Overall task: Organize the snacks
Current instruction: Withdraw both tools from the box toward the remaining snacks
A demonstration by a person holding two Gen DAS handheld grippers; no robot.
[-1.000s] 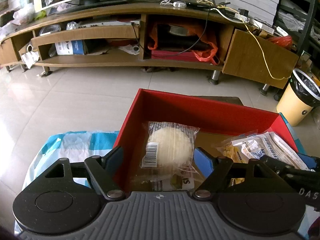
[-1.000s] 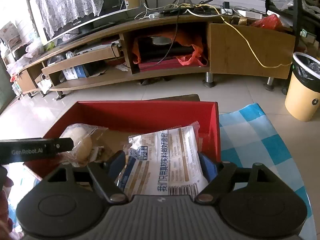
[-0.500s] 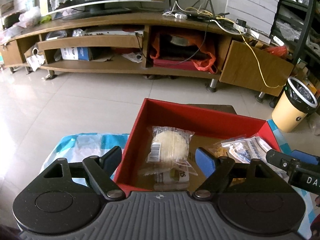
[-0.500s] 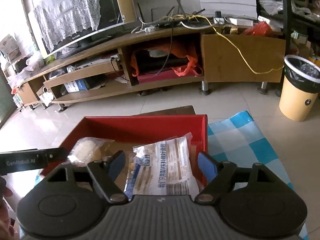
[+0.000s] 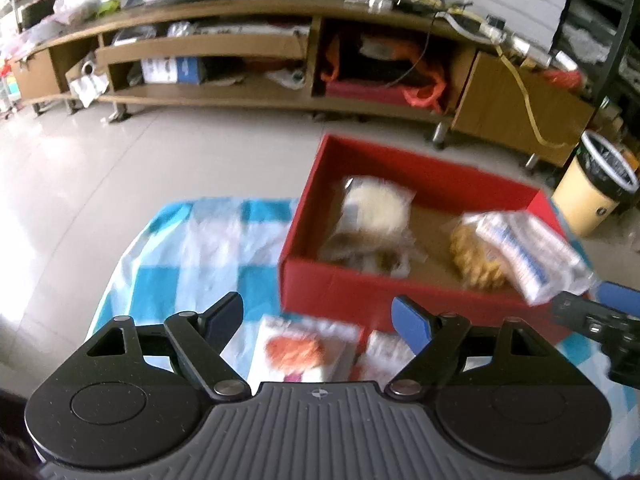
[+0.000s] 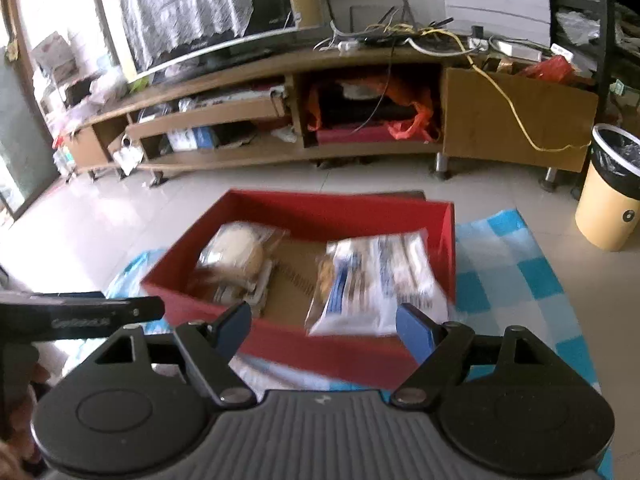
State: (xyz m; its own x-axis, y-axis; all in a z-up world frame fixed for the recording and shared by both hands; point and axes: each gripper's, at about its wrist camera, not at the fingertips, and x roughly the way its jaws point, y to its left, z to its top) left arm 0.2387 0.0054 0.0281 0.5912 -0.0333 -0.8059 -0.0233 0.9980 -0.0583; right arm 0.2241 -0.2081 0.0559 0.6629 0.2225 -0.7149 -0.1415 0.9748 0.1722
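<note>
Below the left claw [image 5: 318,318], blurred snack packets [image 5: 302,350] sit half hidden.

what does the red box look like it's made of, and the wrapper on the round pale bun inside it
The open red box looks like cardboard: thin, straight matte red walls and a plain brown floor. The wrapper on the round pale bun looks like thin clear plastic film: the bun shows through and the film is crinkled and glints, though the picture is blurred.
</note>
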